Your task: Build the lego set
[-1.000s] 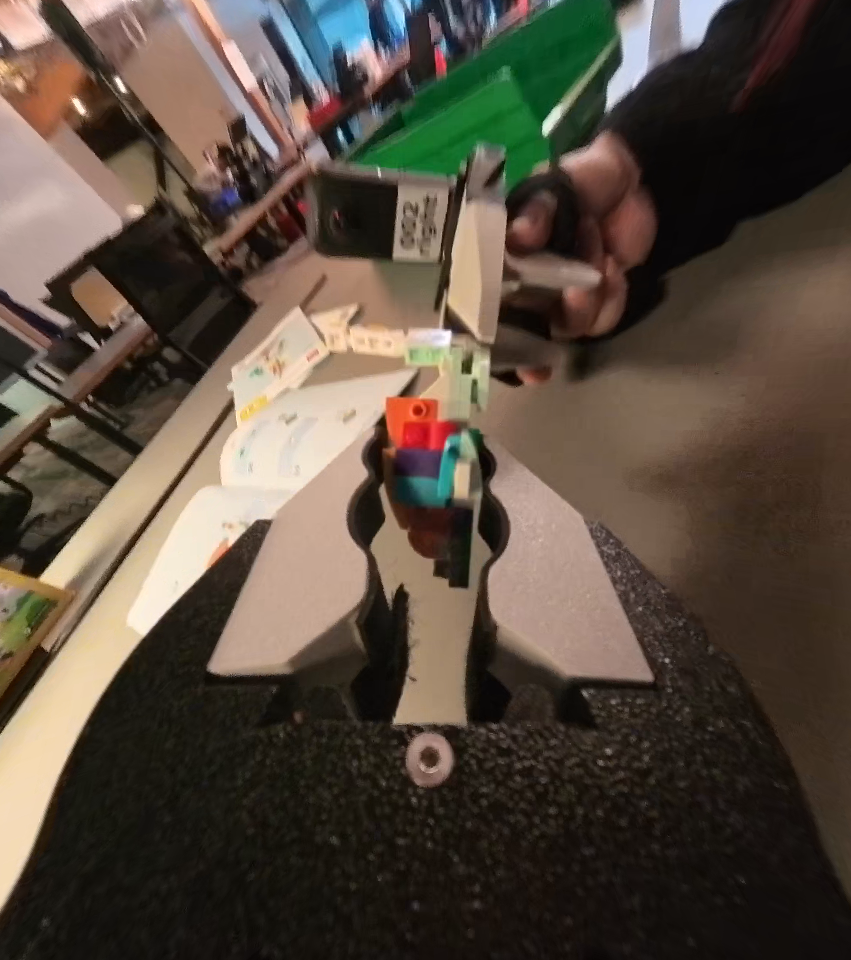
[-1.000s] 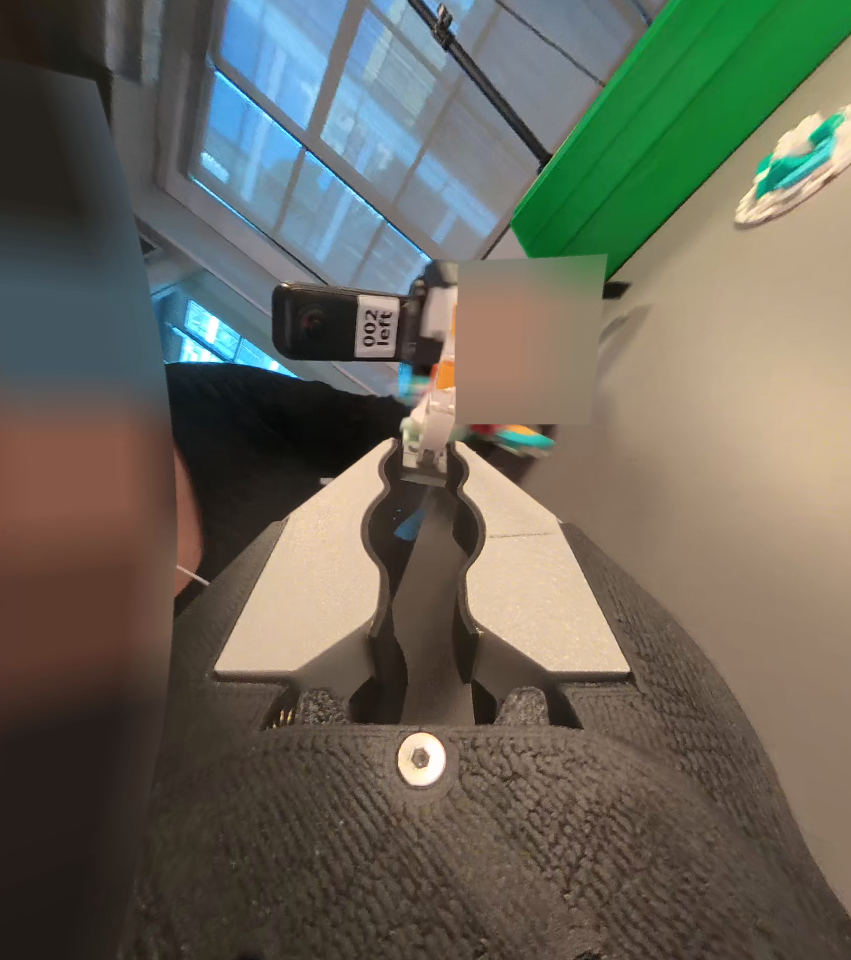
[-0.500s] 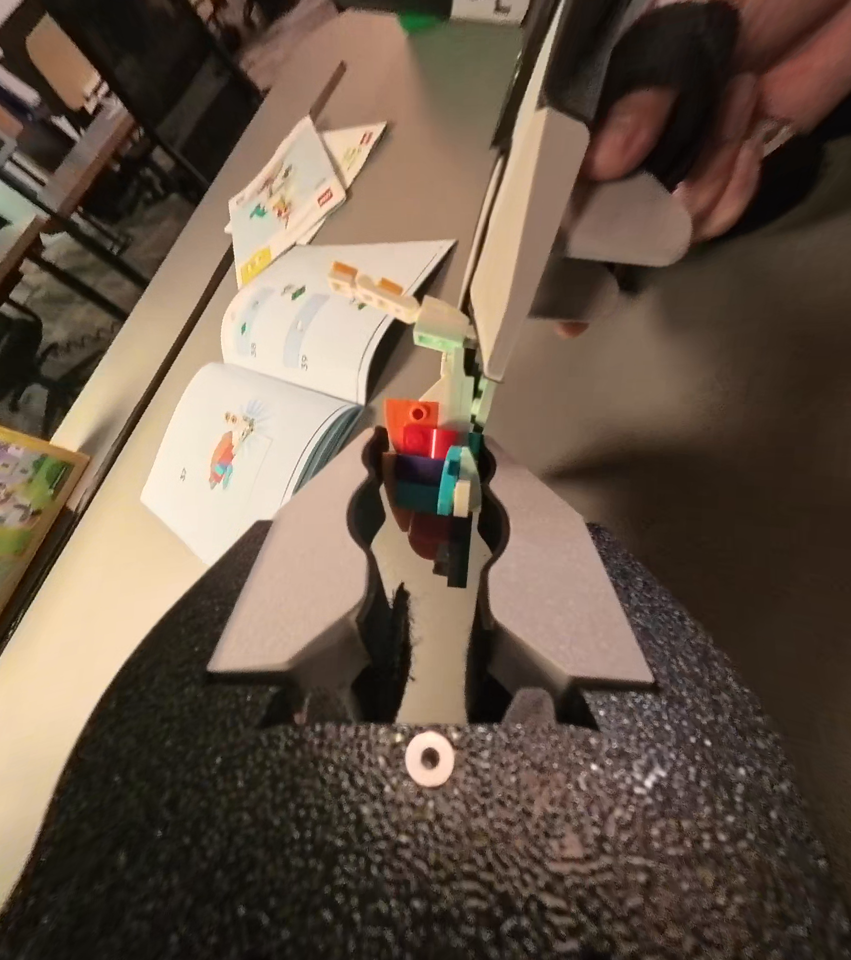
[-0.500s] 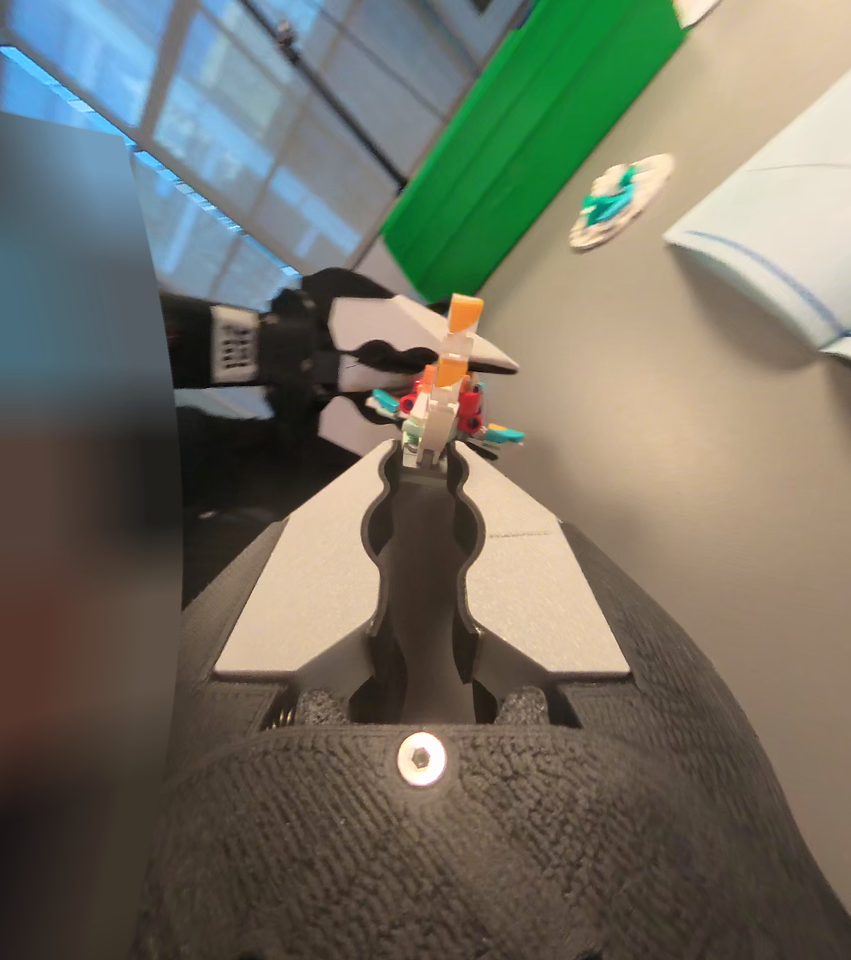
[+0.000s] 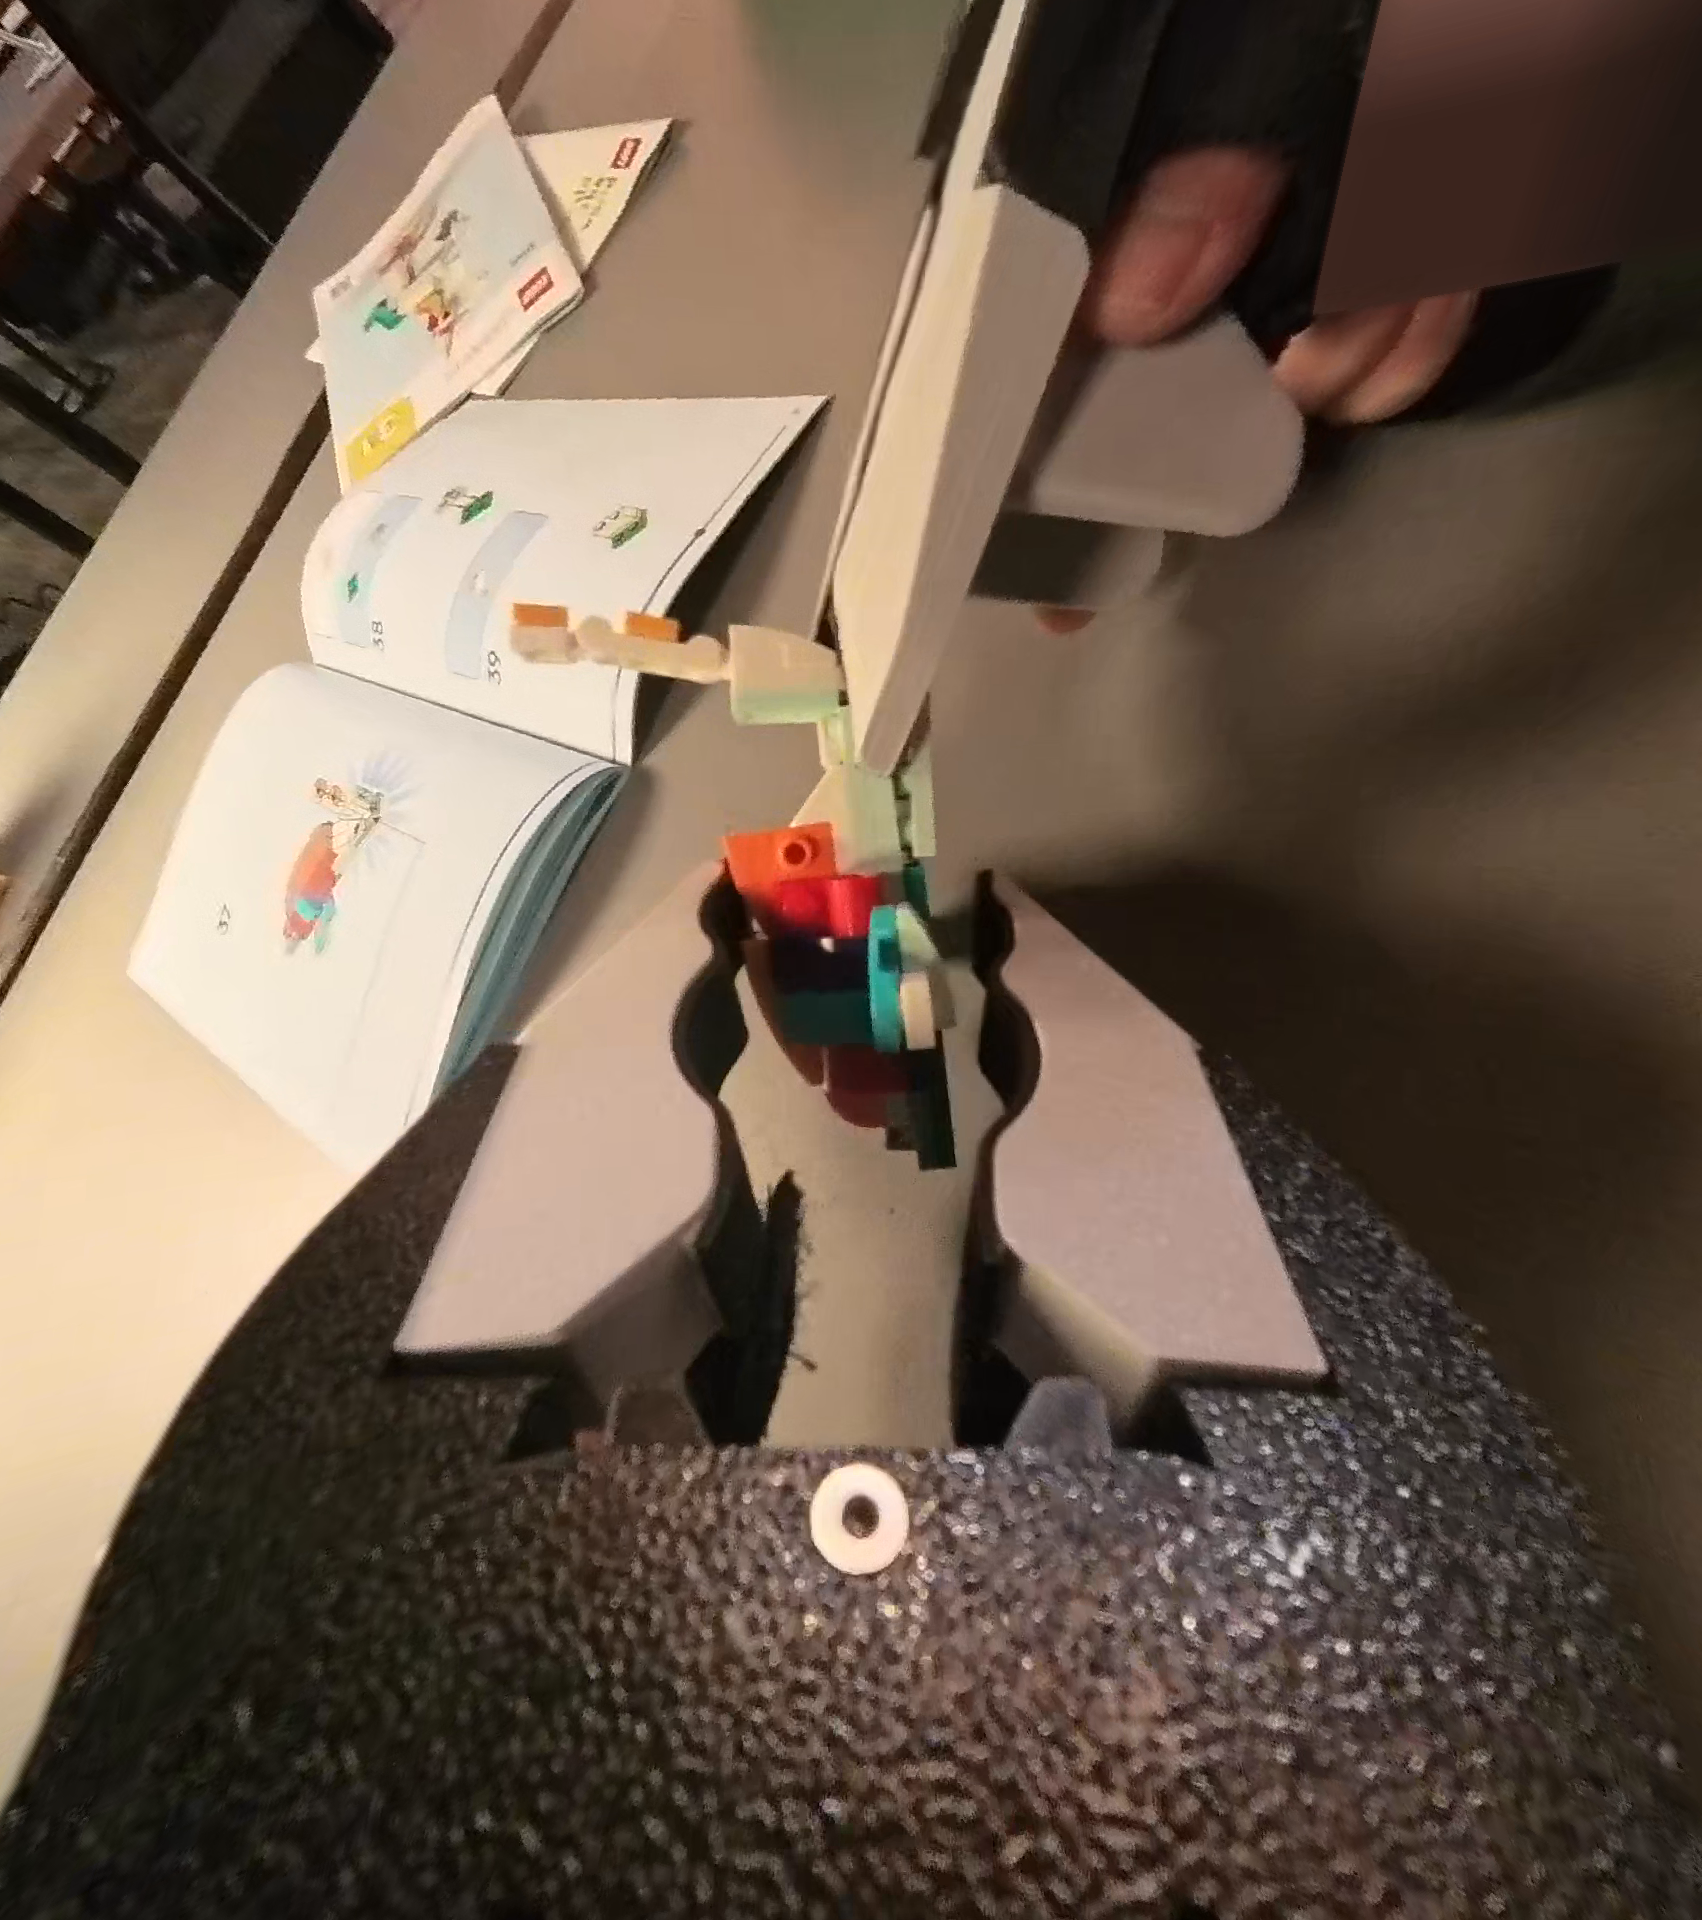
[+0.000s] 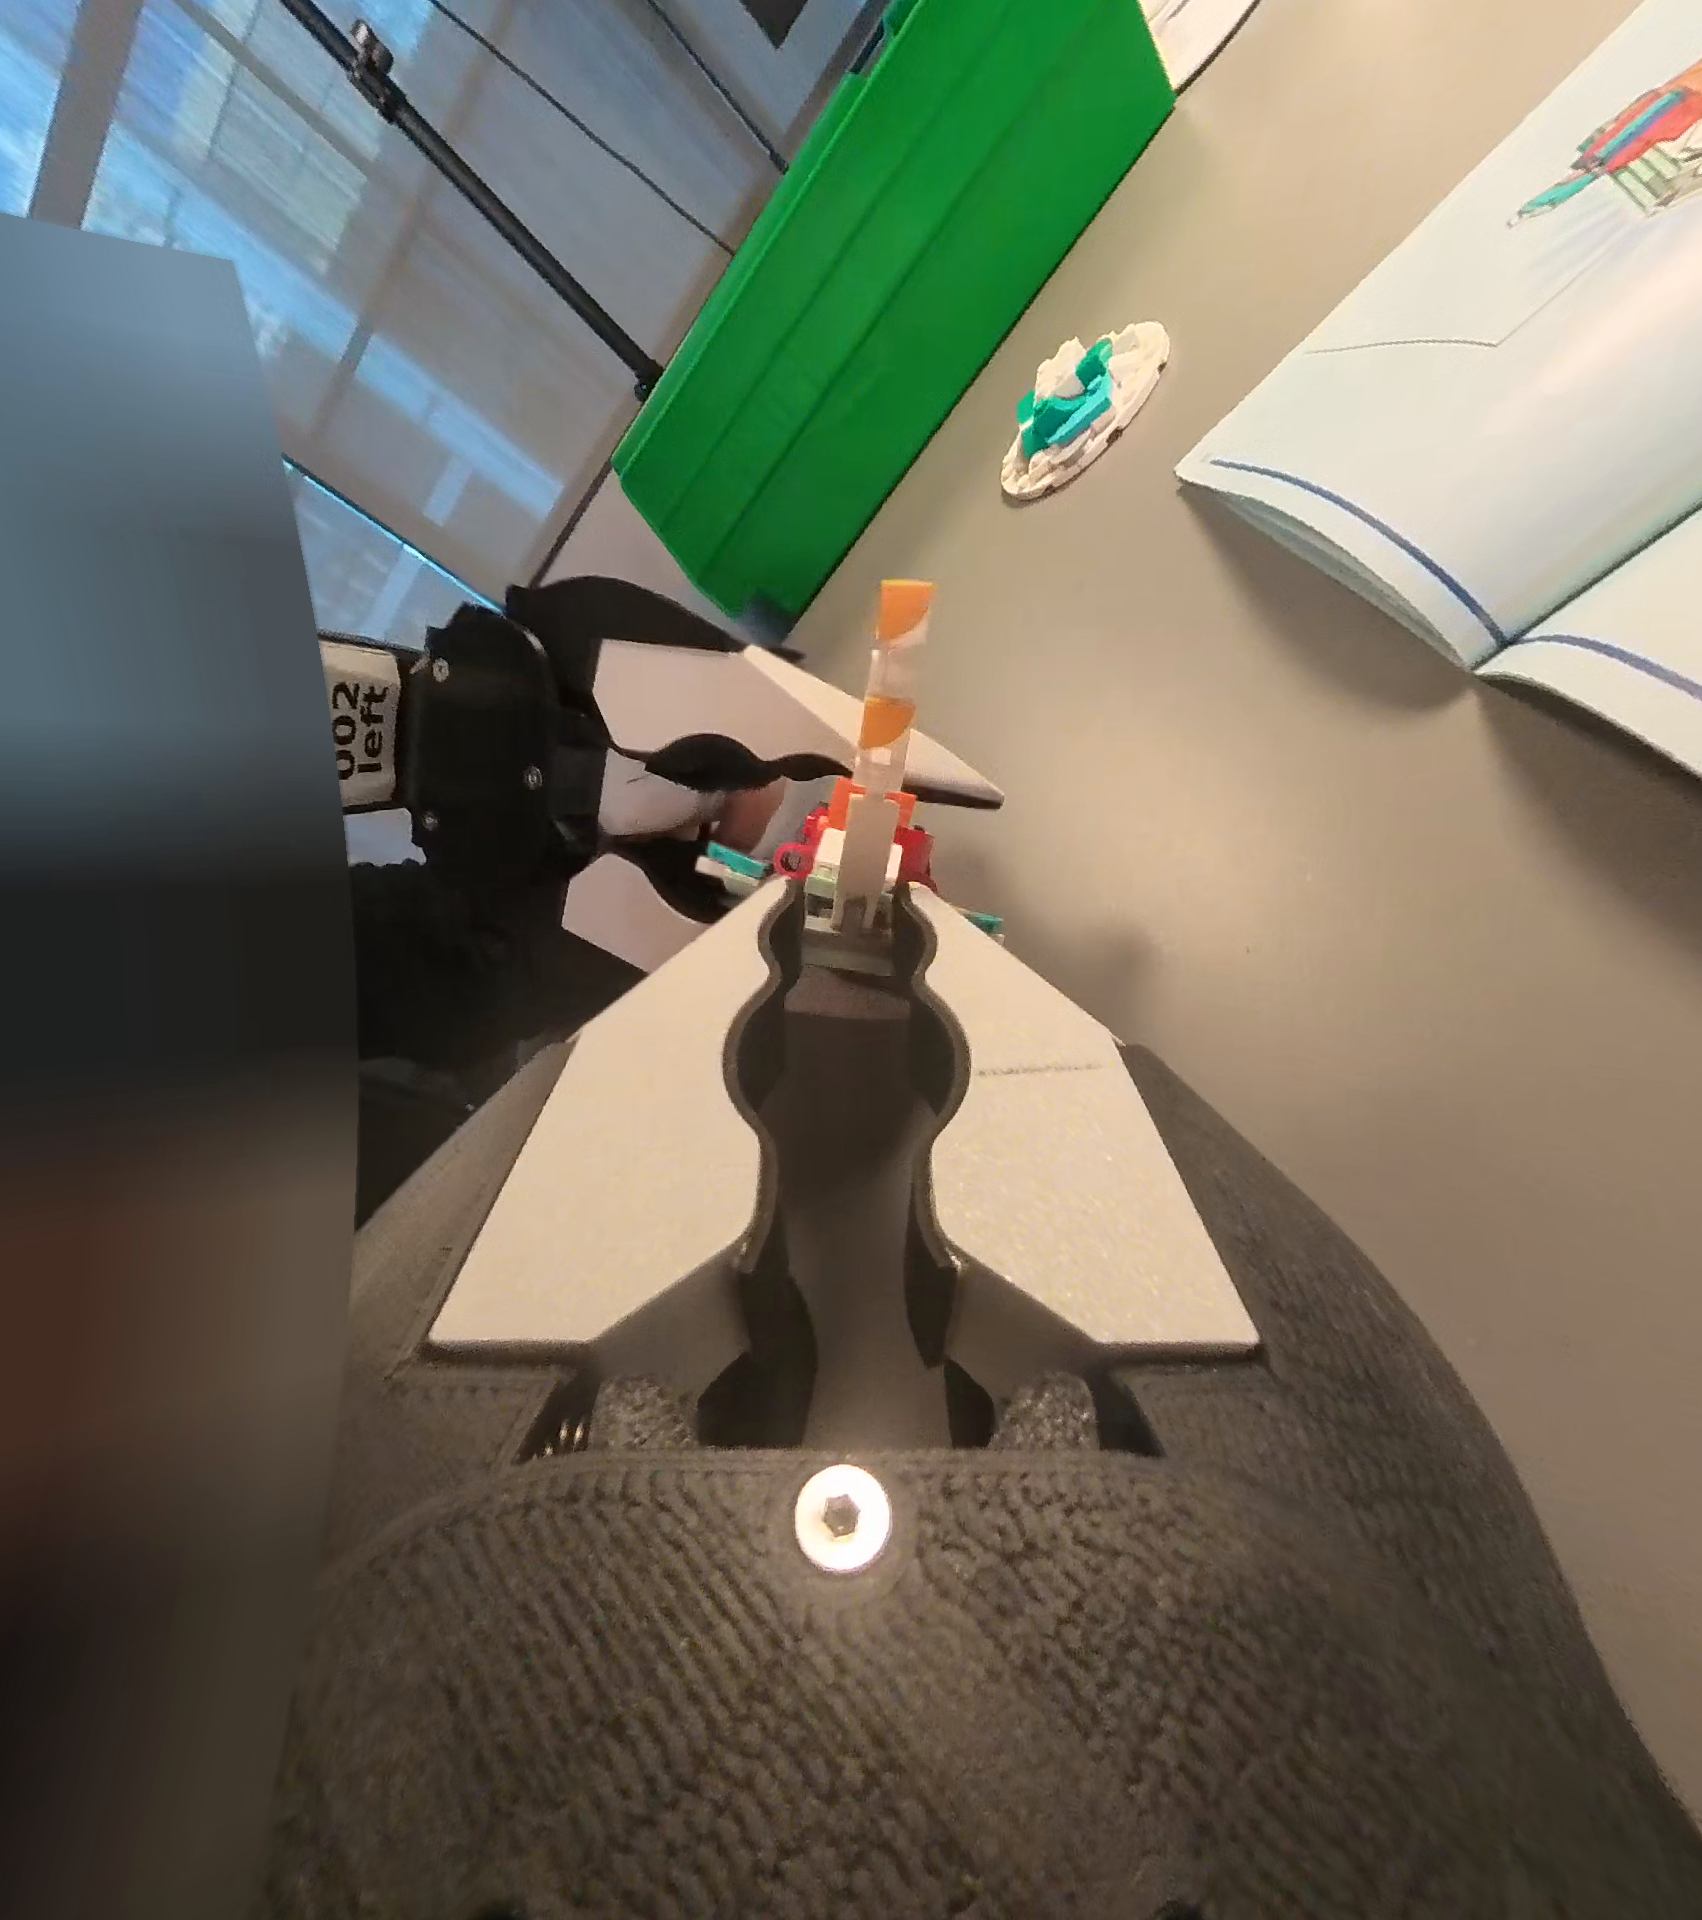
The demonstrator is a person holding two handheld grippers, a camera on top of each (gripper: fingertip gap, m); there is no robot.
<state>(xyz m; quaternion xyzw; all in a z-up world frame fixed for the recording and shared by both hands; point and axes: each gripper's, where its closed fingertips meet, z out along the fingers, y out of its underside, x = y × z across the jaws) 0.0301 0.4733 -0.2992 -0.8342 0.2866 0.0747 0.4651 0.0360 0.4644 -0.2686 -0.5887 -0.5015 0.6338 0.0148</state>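
Observation:
A small lego model [image 5: 842, 987] of orange, red, purple, teal and white bricks is held above the grey table. My left gripper [image 5: 852, 904] is shut on its coloured body. My right gripper [image 5: 878, 748] comes down from above and is shut on the model's pale green and white end [image 5: 785, 675]. A thin white and orange arm [image 5: 598, 634] sticks out from that end. In the right wrist view my right gripper [image 6: 849, 904] pinches the pale green piece [image 6: 842, 914], the white and orange arm [image 6: 888, 686] points away, and the left gripper's upper finger [image 6: 774, 707] shows behind.
An open instruction booklet [image 5: 390, 831] lies on the table left of the grippers, also in the right wrist view [image 6: 1553, 416]. Smaller booklets [image 5: 473, 281] lie beyond it. A white round plate with teal bricks [image 6: 1086, 405] and a green box [image 6: 888, 260] sit farther off. The table edge [image 5: 99, 540] runs along the left. Both grippers' tips are close together, under 4 cm apart.
Both grippers have tilted down toward the table with the model still held between them. The right gripper now looms closer in the left wrist view.

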